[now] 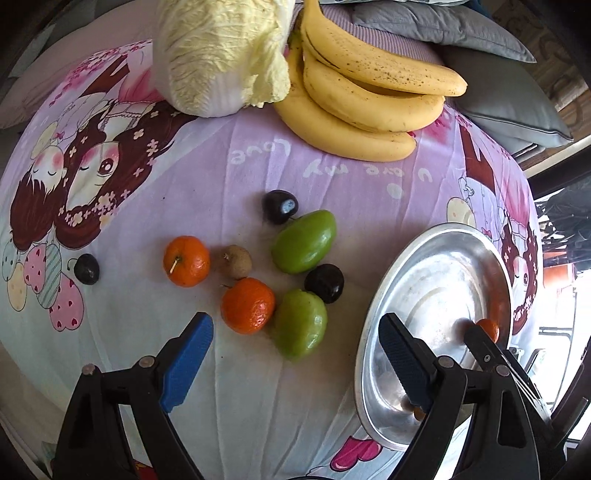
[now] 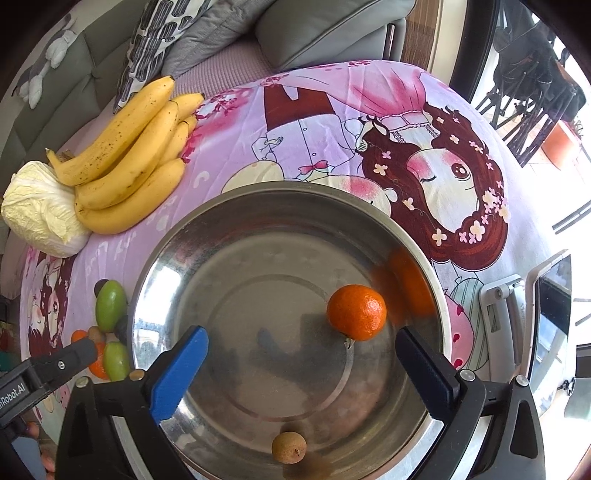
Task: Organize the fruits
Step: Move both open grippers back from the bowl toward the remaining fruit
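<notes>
My left gripper (image 1: pixel 295 343) is open and empty, just short of a cluster of small fruit on the cartoon-print cloth: two tangerines (image 1: pixel 248 305), two green fruits (image 1: pixel 301 323), a brown longan (image 1: pixel 236 261) and dark plums (image 1: pixel 324 283). The steel bowl (image 1: pixel 373 332) stands to its right. My right gripper (image 2: pixel 301 363) is open and empty above the steel bowl (image 2: pixel 177 236), which holds a tangerine (image 2: pixel 357 312) and a longan (image 2: pixel 289 447). The tangerine lies just beyond the fingertips, nearer the right finger.
A bunch of bananas (image 1: pixel 362 92) and a napa cabbage (image 1: pixel 221 55) lie at the far side of the cloth. Grey cushions (image 1: pixel 461 29) sit behind. A tablet on a stand (image 2: pixel 546 314) is right of the bowl. One plum (image 1: pixel 86 268) lies apart at left.
</notes>
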`<action>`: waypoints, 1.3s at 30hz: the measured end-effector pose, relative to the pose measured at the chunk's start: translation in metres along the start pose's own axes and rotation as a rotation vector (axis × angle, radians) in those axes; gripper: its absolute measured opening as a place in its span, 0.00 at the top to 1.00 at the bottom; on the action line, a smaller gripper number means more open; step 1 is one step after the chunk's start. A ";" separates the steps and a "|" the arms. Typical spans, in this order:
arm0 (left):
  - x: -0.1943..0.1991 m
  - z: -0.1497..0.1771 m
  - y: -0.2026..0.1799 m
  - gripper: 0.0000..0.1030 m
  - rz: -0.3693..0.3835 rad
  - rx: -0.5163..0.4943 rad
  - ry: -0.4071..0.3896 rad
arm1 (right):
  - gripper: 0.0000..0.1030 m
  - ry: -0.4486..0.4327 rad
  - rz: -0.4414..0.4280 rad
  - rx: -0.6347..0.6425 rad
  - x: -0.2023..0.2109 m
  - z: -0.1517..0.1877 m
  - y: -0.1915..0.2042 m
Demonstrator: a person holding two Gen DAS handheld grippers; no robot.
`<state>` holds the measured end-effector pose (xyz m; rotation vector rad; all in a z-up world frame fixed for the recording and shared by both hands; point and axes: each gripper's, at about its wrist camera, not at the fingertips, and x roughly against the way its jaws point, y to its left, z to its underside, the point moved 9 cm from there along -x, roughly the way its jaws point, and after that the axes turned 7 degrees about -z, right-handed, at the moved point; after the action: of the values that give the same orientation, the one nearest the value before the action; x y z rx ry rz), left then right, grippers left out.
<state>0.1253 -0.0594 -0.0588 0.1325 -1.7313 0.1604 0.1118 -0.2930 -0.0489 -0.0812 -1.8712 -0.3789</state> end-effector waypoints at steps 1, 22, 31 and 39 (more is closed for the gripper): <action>0.002 0.003 0.004 0.08 0.000 -0.007 -0.006 | 0.00 -0.001 -0.004 0.004 0.000 0.000 0.002; 0.026 0.040 0.128 0.06 -0.113 0.089 -0.060 | 0.00 0.025 -0.148 0.135 -0.015 0.016 0.086; 0.037 0.043 0.173 0.06 -0.126 0.115 -0.050 | 0.00 0.024 -0.201 0.224 -0.019 0.017 0.123; 0.042 0.029 0.202 0.06 -0.203 0.113 -0.021 | 0.00 0.049 -0.228 0.240 -0.028 0.014 0.151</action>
<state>0.0539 0.1341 -0.0283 0.3924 -1.7185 0.1078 0.1451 -0.1427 -0.0464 0.3035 -1.8683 -0.3058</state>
